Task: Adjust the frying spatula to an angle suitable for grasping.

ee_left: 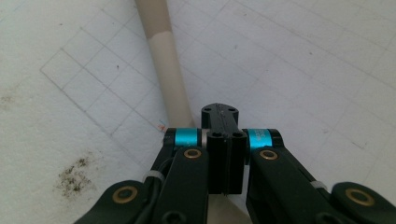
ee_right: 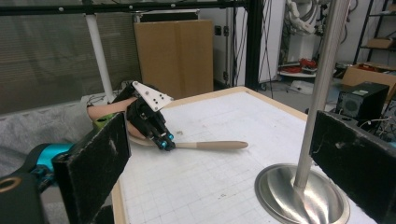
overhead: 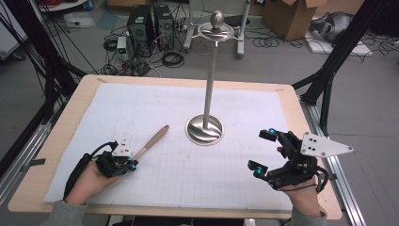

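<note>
At the table's left, the left gripper lies low on the white gridded sheet, held by a hand that comes in from the bottom edge. Its jaws are closed tight on the near end of a pale wooden stick. In the left gripper view, the stick runs from the closed jaws up past the top edge, so its far end is cut off there, and its gripped end is hidden under the black fingers. A dark smudge marks the sheet beside them. In the high view the stick lies flat and slants up and to the right, its free tip pointing toward a metal stand.

That stand has a round, shallow dished base with only the upright pole rising from it; a ring and a ball sit at the top. In the right gripper view the pole's top is cut off.

Farther right, the right gripper hovers near the table's right edge, its jaws spread wide apart with nothing between them. In its own view the two black pads frame the stand's base, well apart from it.
</note>
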Demonstrator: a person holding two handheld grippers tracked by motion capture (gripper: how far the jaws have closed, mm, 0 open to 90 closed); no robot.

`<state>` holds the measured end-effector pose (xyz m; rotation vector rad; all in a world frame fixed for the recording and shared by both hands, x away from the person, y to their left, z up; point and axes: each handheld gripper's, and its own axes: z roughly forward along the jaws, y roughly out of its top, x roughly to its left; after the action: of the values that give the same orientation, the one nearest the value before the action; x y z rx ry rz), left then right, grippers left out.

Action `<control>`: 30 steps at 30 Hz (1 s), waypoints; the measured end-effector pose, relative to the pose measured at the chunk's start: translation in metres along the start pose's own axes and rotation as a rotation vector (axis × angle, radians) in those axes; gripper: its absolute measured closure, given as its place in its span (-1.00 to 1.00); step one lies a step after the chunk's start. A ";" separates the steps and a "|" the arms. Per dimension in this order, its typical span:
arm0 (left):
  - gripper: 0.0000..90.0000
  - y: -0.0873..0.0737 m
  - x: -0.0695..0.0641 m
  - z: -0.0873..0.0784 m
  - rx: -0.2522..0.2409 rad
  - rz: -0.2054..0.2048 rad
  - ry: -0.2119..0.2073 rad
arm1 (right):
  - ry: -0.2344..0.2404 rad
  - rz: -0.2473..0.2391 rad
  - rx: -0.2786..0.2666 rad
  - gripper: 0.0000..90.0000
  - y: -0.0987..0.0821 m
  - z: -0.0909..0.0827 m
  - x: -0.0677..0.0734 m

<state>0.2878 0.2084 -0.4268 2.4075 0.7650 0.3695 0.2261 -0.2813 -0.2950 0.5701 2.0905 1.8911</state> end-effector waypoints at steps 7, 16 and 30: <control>1.00 -0.001 0.000 0.000 0.000 -0.001 0.000 | 0.007 -0.002 0.003 -0.91 0.000 0.003 -0.001; 1.00 -0.001 0.005 -0.006 -0.048 -0.032 -0.001 | 0.008 -0.005 0.009 -0.91 0.000 0.005 -0.001; 1.00 0.004 0.019 -0.028 -0.221 -0.187 0.015 | -0.001 -0.002 0.007 -0.91 0.000 -0.001 0.001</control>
<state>0.2927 0.2293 -0.4010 2.1113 0.8986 0.3761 0.2246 -0.2821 -0.2952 0.5701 2.0968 1.8836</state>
